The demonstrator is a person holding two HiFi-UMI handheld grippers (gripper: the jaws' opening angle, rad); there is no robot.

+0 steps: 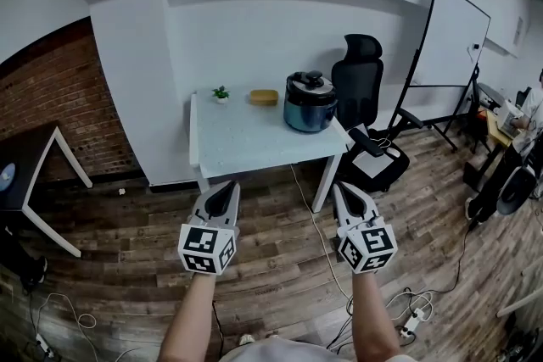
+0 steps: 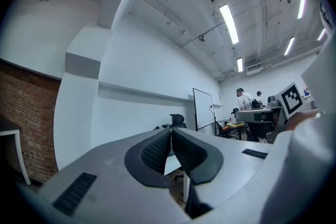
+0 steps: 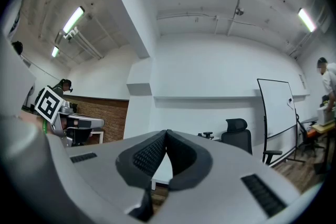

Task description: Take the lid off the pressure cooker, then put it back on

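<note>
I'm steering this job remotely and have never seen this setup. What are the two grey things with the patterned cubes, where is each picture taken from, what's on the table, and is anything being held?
There is no robot arm here. A person holds a two-jaw gripper in each hand, and the patterned cubes are part of them. The head view looks down from the person's head at the left gripper and the right gripper. The other two pictures come from a camera on each gripper, looking along its jaws. Both pairs of jaws are together with nothing between them. Ahead, well apart from both grippers, the white table carries the pressure cooker with its lid on, a small plant and a yellow object.
</note>
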